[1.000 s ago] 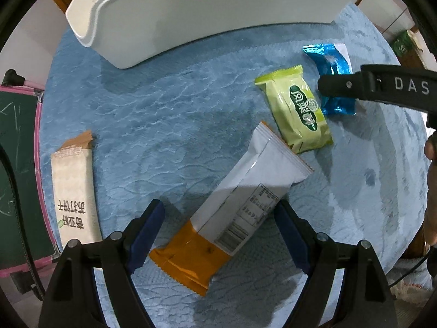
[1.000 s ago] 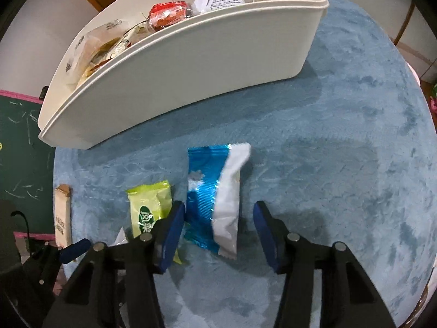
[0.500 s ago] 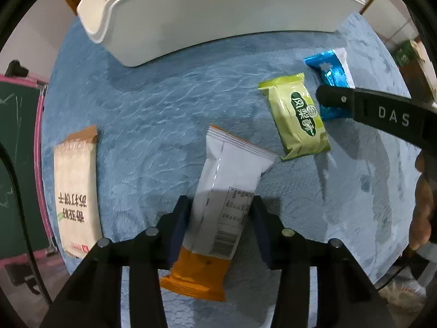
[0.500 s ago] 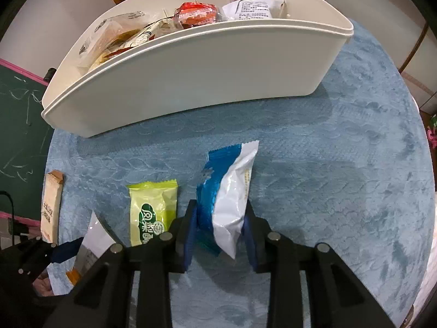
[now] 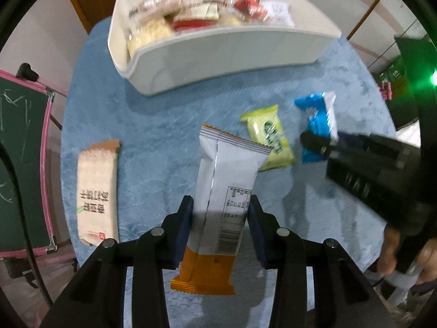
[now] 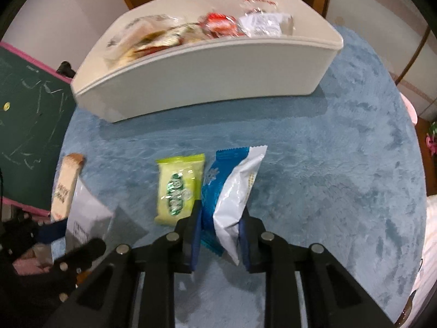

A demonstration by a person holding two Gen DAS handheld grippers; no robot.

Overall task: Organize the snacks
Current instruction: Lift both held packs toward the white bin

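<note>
Blue cloth point(image 6: 314, 164), white bin point(image 6: 207, 68) at its far edge. My left gripper point(image 5: 220, 222) has just clamped the white-orange bar point(image 5: 224, 191). My right gripper point(image 6: 220, 236) pinches the blue-white pack point(image 6: 229, 191), beside the green pack point(image 6: 179, 188) lying flat.

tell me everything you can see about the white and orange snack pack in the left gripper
The pack is a long, flat foil-like wrapper, white over most of its length with an orange bottom end and crimped, serrated seals at both ends. Its back faces the camera, showing a centre seam, a printed table and a barcode. The left gripper is shut on it, pads pressing on its long edges. It appears raised off the blue cloth.
</note>
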